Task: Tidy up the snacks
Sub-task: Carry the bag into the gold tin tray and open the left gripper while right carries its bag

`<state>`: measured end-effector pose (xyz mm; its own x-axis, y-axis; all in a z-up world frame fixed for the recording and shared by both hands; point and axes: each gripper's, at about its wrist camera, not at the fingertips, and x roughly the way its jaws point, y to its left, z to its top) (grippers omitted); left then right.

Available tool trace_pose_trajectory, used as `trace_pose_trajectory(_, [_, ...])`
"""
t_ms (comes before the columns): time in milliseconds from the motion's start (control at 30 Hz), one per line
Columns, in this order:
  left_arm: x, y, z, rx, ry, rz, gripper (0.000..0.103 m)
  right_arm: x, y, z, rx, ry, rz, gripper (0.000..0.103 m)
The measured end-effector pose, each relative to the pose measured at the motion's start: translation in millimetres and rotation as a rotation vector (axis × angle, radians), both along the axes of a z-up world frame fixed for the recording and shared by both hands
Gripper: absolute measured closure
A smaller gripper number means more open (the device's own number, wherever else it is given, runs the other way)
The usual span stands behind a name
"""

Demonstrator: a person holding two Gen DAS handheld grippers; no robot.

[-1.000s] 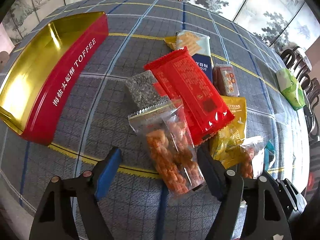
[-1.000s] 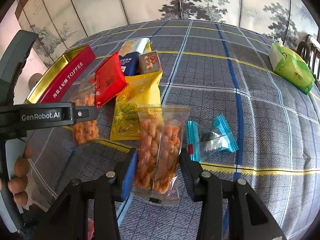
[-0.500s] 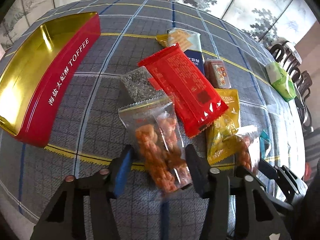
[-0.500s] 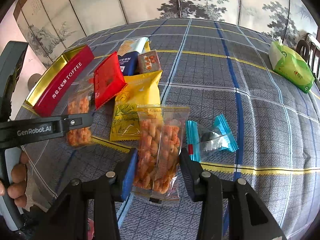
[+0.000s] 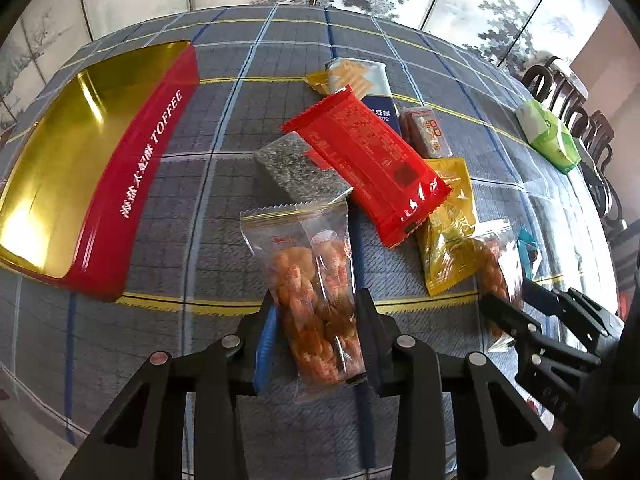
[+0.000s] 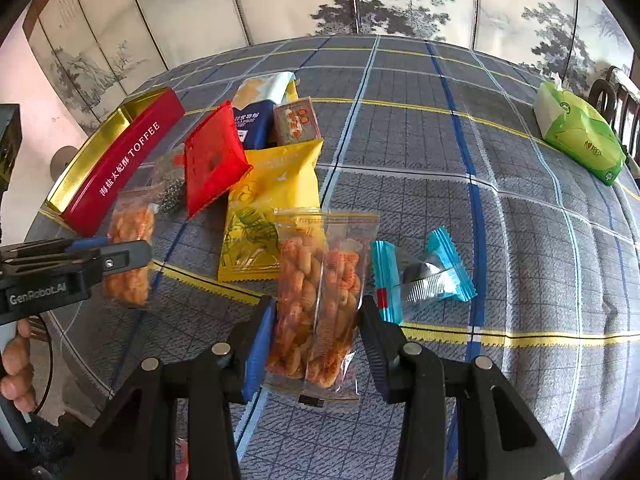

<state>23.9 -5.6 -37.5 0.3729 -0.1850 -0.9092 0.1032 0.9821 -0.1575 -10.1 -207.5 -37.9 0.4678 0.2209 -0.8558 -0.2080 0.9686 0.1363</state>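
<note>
A: What has the left gripper (image 5: 316, 344) got?

B: Its jaws are closing, and the pads already press both sides of a clear bag of orange twisted snacks (image 5: 308, 280). The bag's sealed top points away, toward a grey speckled bar (image 5: 300, 168) just beyond it.

A: And the right gripper (image 6: 316, 344)?

B: Clamped on a second clear bag of orange twists (image 6: 320, 300), gripped at its lower half, the zigzag top edge overlapping a yellow packet (image 6: 276, 184).

A: What lies around them?

B: Right of that second bag, a blue-ended wrapped candy (image 6: 420, 276) sits just beside it on the grey checked tablecloth (image 6: 520, 240). Behind the yellow packet a red packet (image 5: 368, 164) lies slanted, partly over the grey bar and over a navy-and-white packet (image 5: 372, 84). A small red-brown packet (image 5: 424, 132) rests beside those.

A: The tin?

B: An open red and gold TOFFEE tin (image 5: 100, 184) sits to the left of the pile, apart from it, with a gold inside. A green tissue pack (image 6: 580, 136) lies well apart at the far right.

A: Anyone visible?

B: Fingers of a hand (image 6: 16, 364) on the left tool's handle, at the right view's edge.
</note>
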Motion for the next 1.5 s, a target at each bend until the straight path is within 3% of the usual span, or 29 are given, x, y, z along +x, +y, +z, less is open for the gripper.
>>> trace_pose_trajectory(533, [-2.5,35.4,35.2,0.041,-0.088,-0.043,0.070,2.4,7.5,-0.5,-0.057,0.012,-0.015,0.060])
trace_pose_trajectory(833, [19.5,96.0,67.5,0.172,-0.194,-0.005,0.070,5.3,12.5,-0.6,-0.095,0.023,-0.026,0.060])
trace_pose_trajectory(1067, [39.0,150.3,54.9,0.266,-0.166,0.012,0.070,8.3,18.6,-1.2,-0.138,0.044,-0.044,0.060])
trace_pose_trajectory(1500, [55.5,183.9,15.2,0.302,-0.074,-0.042,0.071,12.2,19.2,-2.1,-0.126,0.079,-0.142,0.063])
